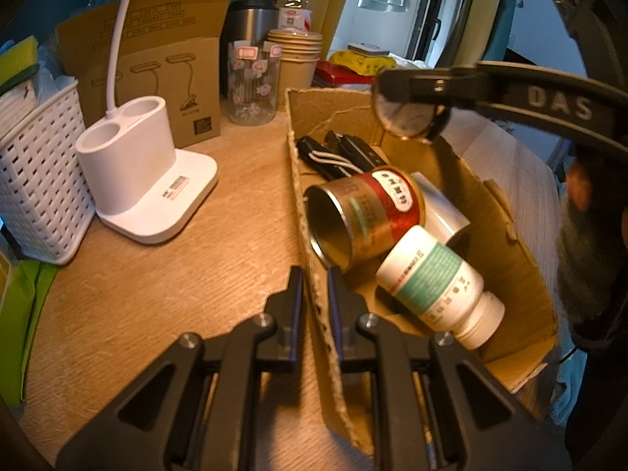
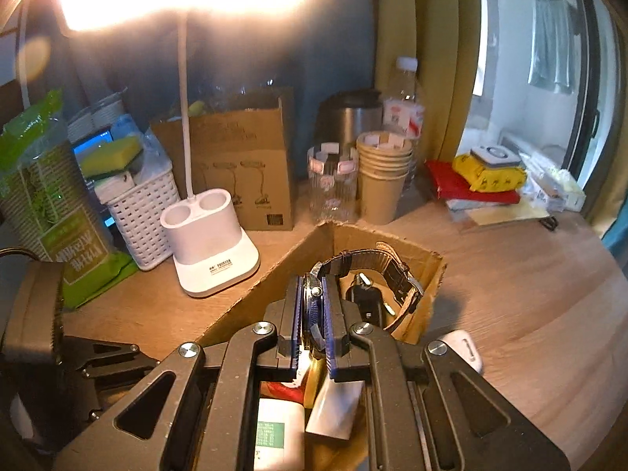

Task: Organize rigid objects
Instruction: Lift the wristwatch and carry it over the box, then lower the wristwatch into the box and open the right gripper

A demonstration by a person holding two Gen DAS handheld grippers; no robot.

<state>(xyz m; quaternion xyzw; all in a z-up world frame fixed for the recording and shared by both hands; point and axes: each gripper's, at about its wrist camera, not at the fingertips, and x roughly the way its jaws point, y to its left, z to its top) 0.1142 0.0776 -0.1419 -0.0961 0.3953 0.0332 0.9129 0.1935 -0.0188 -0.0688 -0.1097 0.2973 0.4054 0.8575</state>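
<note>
An open cardboard box (image 1: 494,212) lies on the wooden desk. In it are a red-and-gold tin can (image 1: 365,216) on its side, a white pill bottle (image 1: 439,286) with a green label, a silvery box (image 1: 443,212) and a black folding tool (image 1: 337,153). My left gripper (image 1: 316,274) is shut on the box's near wall (image 1: 314,298). My right gripper (image 2: 314,286) is shut on a wristwatch (image 2: 376,271) with a dark strap and holds it over the box (image 2: 251,298); the watch also shows in the left wrist view (image 1: 408,114).
A white lamp base (image 1: 145,188) and a white woven basket (image 1: 35,180) stand left of the box. Behind are a cardboard package (image 1: 168,66), a glass jar (image 1: 253,82), stacked paper cups (image 1: 296,55), a steel mug and a water bottle. Yellow and red packs (image 2: 479,180) lie far right.
</note>
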